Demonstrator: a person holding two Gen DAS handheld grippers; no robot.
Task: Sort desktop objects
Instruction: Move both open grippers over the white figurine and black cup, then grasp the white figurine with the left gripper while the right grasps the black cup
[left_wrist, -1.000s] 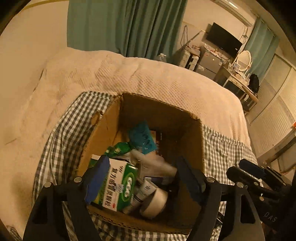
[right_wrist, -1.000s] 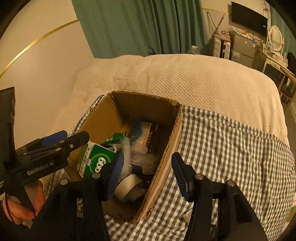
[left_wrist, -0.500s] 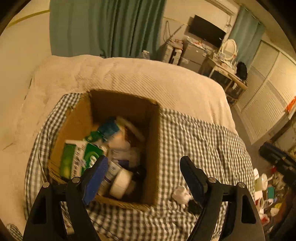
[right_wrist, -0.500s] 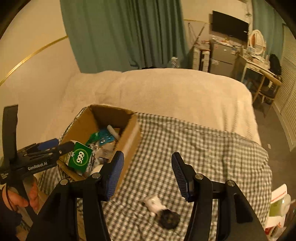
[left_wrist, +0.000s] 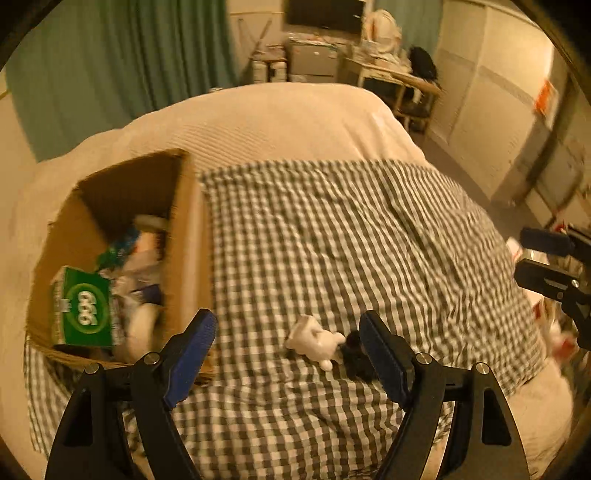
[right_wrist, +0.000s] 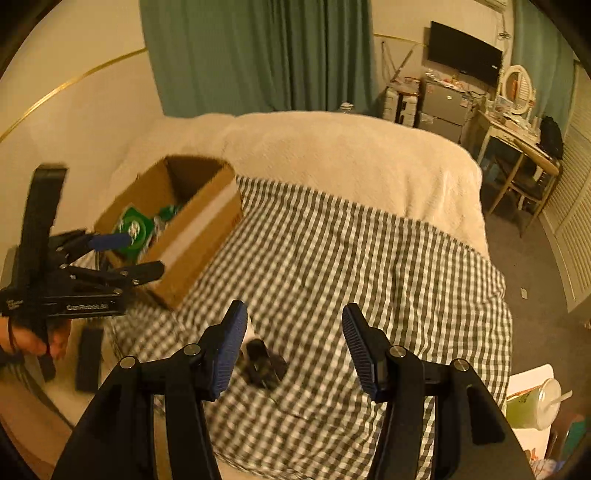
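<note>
Above the checked cloth (left_wrist: 332, 236), both grippers' jaws gape empty; the left gripper (left_wrist: 288, 354) should straddle the white figurine (left_wrist: 314, 341) squarely before closing.

both views are lit dimly by warm amber indoor light, and a yellow cast is laid over everything. strong fisheye bending and dark vignetted corners are seen at the edges. motion blur is smeared over the checked cloth (left_wrist: 332, 240) beyond the jaws and the cardboard box (right_wrist: 192, 225) to their left. soft shadows are cast inside the box.
</note>
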